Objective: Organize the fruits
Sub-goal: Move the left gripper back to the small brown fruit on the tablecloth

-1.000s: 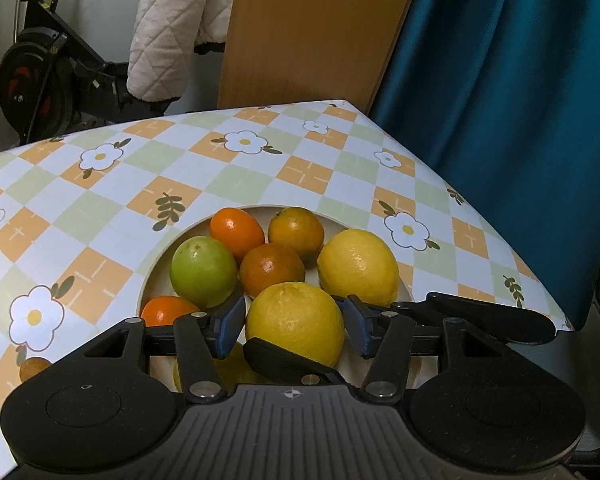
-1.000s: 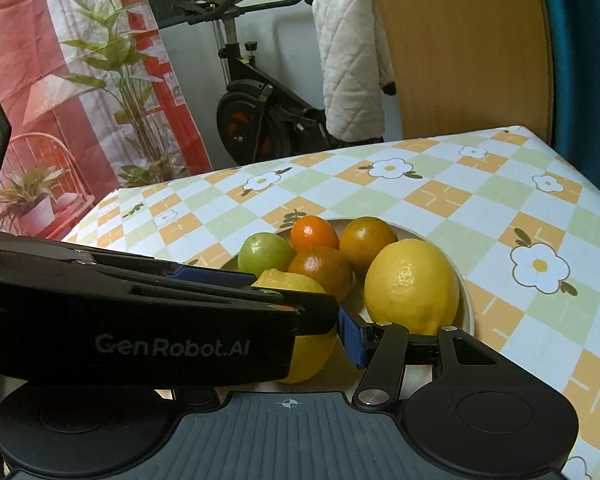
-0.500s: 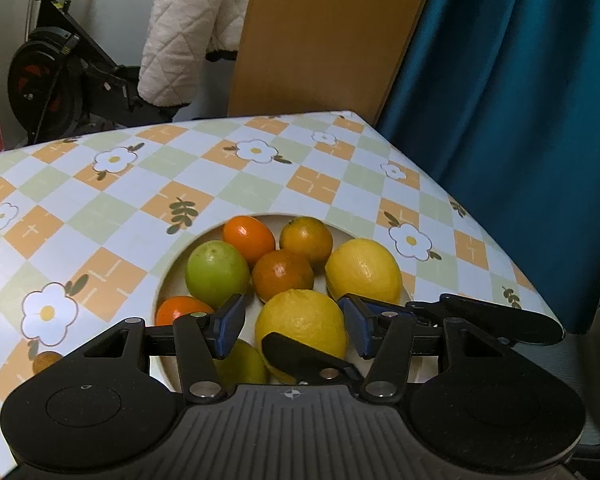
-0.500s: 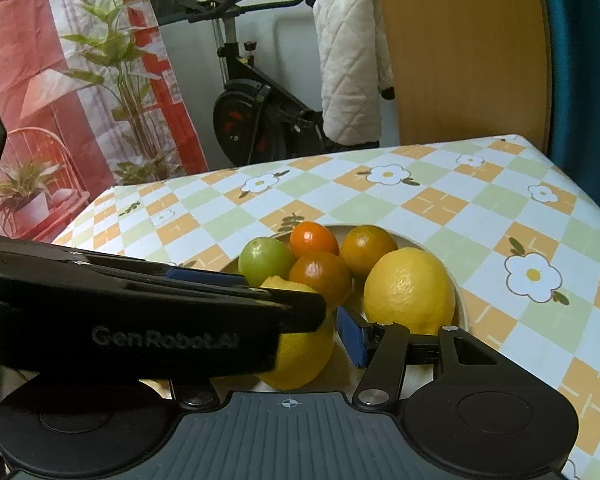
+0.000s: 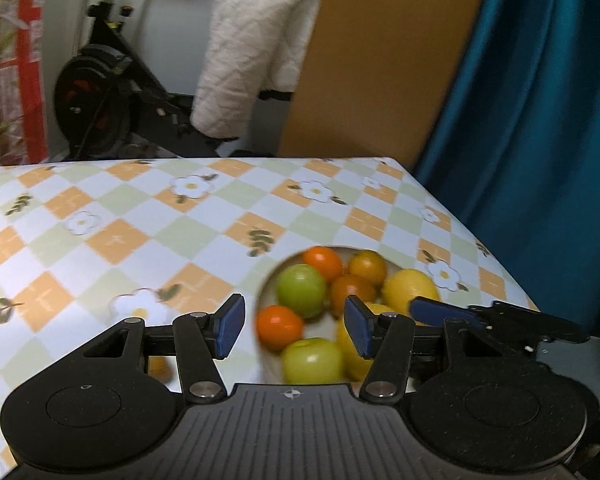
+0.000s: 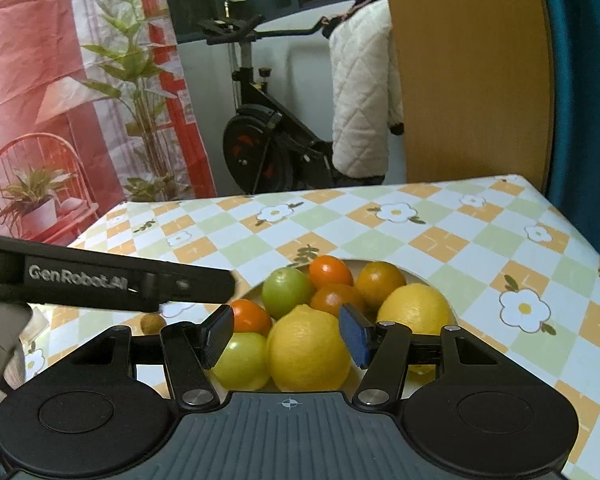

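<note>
A white plate (image 6: 428, 278) on the checked tablecloth holds two lemons (image 6: 308, 350), two green fruits (image 6: 288, 292) and several oranges (image 6: 330, 272). My right gripper (image 6: 286, 334) is open, its pads either side of the near lemon without gripping it. My left gripper (image 5: 294, 330) is open and empty, drawn back over the plate's left part, near an orange (image 5: 278, 326) and a green fruit (image 5: 312, 360). The left gripper's finger crosses the right wrist view (image 6: 112, 282).
A small brown fruit (image 6: 153, 323) lies on the tablecloth (image 6: 440, 240) left of the plate. The table's right edge runs along a teal curtain (image 5: 540, 140). An exercise bike (image 6: 268, 148) with a white jacket and a wooden panel stand behind the table.
My left gripper has let go of the near lemon, opened wide, and pulled back to the left. The lemon now rests in the plate between my right gripper's pads.
</note>
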Demonstrator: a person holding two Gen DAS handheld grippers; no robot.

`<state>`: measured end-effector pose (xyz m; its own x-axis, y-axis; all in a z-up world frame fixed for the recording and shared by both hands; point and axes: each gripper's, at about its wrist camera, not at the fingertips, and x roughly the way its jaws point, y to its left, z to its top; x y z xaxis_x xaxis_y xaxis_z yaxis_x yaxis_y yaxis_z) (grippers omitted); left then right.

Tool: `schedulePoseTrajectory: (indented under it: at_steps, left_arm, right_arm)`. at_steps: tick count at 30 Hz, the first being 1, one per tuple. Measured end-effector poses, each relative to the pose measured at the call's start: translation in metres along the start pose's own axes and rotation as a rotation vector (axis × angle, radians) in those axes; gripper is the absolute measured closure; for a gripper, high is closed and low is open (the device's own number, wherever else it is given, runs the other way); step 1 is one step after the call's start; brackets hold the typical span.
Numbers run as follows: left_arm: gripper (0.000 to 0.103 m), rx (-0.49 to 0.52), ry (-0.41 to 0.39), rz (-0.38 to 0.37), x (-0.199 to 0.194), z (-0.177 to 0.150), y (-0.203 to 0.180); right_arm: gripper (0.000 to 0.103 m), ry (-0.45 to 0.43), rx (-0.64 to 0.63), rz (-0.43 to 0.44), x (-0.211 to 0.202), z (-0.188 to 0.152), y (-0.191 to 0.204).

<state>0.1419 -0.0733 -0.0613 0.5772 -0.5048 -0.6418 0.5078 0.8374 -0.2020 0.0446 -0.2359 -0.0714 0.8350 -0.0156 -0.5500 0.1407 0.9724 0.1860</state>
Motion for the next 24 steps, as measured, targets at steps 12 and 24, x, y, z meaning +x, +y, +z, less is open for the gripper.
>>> schedulePoseTrajectory:
  at_steps: [12,24]
  left_arm:
    - [0.046,-0.042,-0.029,0.057,-0.029,-0.011,0.045]
    - [0.046,-0.093,-0.032,0.085,-0.040,-0.023,0.080]
  right_arm:
    - [0.049,0.002,-0.047,0.018,-0.001,0.000,0.021]
    - [0.059,0.064,-0.158,0.117,0.011,-0.007,0.061]
